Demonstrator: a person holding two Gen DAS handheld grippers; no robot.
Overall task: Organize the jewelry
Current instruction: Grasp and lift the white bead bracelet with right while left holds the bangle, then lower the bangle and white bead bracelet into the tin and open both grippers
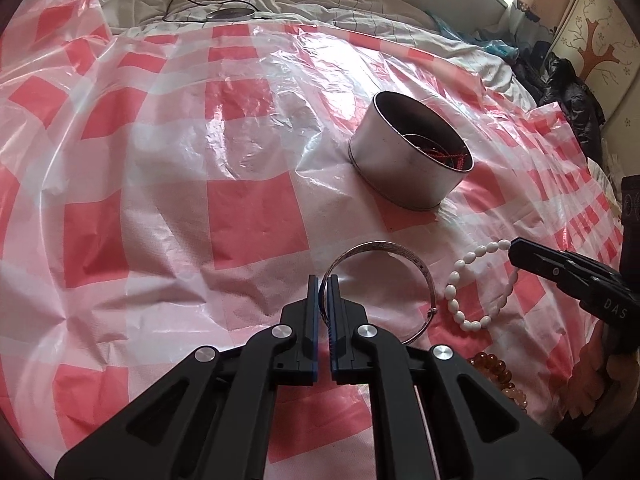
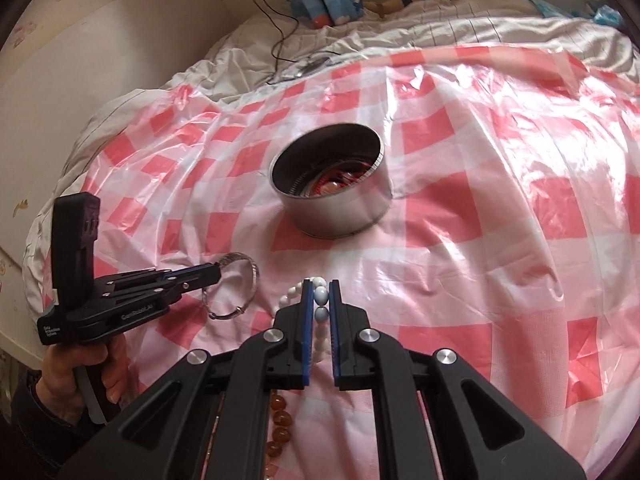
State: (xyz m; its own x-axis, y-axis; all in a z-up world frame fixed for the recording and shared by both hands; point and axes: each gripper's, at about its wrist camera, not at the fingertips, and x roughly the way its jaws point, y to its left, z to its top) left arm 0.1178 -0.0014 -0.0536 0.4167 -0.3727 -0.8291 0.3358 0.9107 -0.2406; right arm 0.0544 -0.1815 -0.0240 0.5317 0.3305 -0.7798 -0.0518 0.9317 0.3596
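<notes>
Your left tongs (image 1: 323, 280) are pinching the thin rim of a silver bangle (image 1: 384, 249). It is a hard, shiny metal ring with tiny marks along its band, and it curves out ahead and to the right of those tongs over the bed.

Your right tongs (image 2: 321, 285) are pinching a white bead bracelet (image 2: 320, 294). The beads are smooth and egg-shaped, strung in a loop, and two of them sit squeezed between the blue pads (image 2: 307, 320).

Straight ahead of both tongs stands a round metal tin (image 2: 340, 216). It is short, with smooth grey walls and an open top. Inside you can see red and shiny pieces (image 2: 334, 184), all tangled together.

Everything sits on a crinkly plastic sheet (image 1: 248, 216) with pink-red and white squares, spread over the bed. It is glossy and full of wrinkles.

Just under your right tongs lies a string of amber beads (image 2: 280, 420), round and glassy like honey drops.

Your left hand (image 2: 76, 380) grips the black handle.
</notes>
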